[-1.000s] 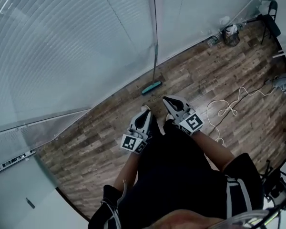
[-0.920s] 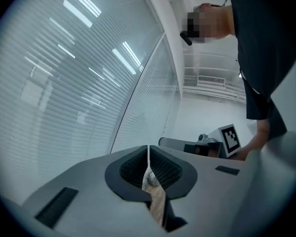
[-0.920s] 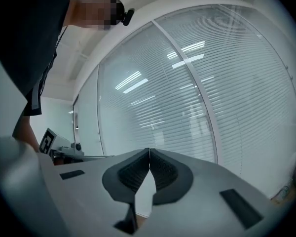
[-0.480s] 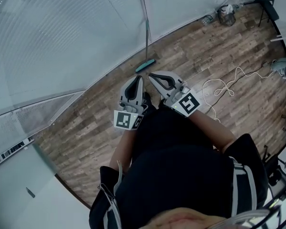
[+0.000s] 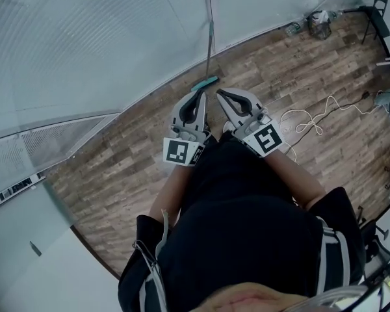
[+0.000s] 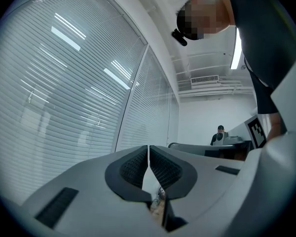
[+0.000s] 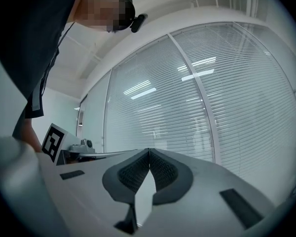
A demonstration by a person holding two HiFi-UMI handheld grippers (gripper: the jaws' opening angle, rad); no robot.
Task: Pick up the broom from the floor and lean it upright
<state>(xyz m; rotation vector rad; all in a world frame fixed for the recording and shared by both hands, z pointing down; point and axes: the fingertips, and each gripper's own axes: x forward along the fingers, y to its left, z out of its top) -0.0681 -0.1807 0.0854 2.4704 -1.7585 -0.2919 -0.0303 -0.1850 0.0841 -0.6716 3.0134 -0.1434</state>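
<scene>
The broom stands upright against the glass wall. Its teal head [image 5: 205, 82] rests on the wood floor and its thin grey handle [image 5: 209, 34] runs up along the wall's frame. My left gripper [image 5: 200, 91] is held in front of my body, a little short of the broom head, jaws shut and empty. Beside it my right gripper [image 5: 220, 93] is also shut with nothing in it. In the left gripper view the pads [image 6: 137, 166] meet before the blinds. The right gripper view shows its pads [image 7: 160, 169] closed too. The broom shows in neither gripper view.
The glass wall with blinds [image 5: 84, 51] runs across the far side. A white cable [image 5: 305, 119] lies looped on the floor at the right. A bin [image 5: 320, 23] and a chair [image 5: 376, 15] stand at the far right corner. A person [image 6: 219, 134] sits at a distant desk.
Both grippers have risen toward my head and drawn closer together, still shut and empty. The broom stays leaning against the wall.
</scene>
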